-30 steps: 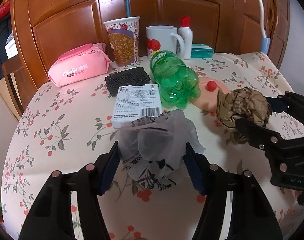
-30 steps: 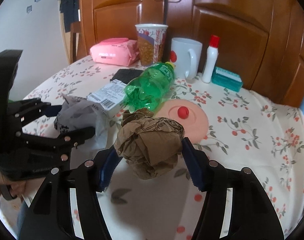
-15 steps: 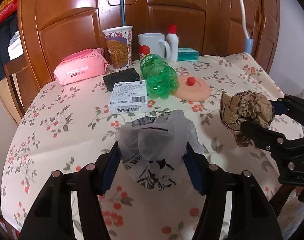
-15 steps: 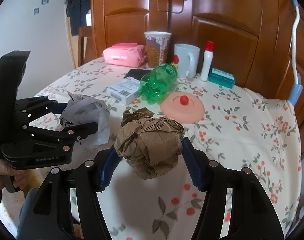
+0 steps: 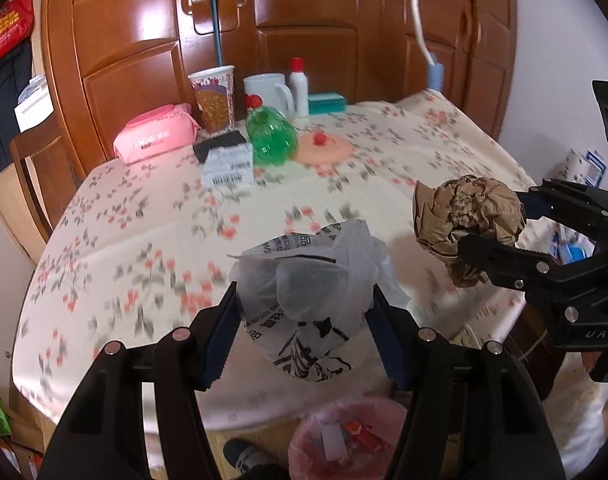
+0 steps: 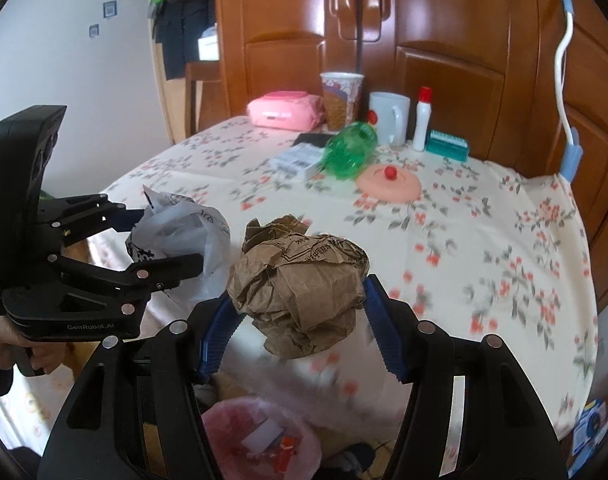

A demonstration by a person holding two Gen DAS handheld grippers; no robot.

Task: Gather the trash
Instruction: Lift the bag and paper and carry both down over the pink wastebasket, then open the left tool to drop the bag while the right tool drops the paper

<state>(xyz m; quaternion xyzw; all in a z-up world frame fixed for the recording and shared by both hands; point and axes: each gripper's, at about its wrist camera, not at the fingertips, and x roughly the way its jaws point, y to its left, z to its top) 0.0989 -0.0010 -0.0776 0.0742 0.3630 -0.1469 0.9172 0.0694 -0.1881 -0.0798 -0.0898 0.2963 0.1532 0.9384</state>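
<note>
My left gripper (image 5: 304,320) is shut on a crumpled white plastic bag (image 5: 307,300) with black print, held over the table's near edge. In the right wrist view that bag (image 6: 176,236) shows at the left, in the left gripper (image 6: 160,240). A ball of crumpled brown paper (image 6: 300,288) is clamped in my right gripper (image 6: 300,320); the left wrist view shows the paper (image 5: 467,220) at the right, in the right gripper (image 5: 499,224). Below both, a bin with a pink liner (image 5: 343,436) (image 6: 260,436) stands on the floor and holds some scraps.
On the floral tablecloth (image 5: 152,248) at the back lie a green plastic bottle (image 5: 270,140), a white labelled box (image 5: 228,164), a pink wipes pack (image 5: 156,138), a paper cup (image 5: 214,96), a white mug (image 5: 266,92), a small white bottle (image 5: 298,86) and a pink lid (image 5: 323,146). A wooden cabinet stands behind.
Both grippers have pulled back from the table's middle to its near edge, each still holding its trash. The pink-lined bin has come into view below them.
</note>
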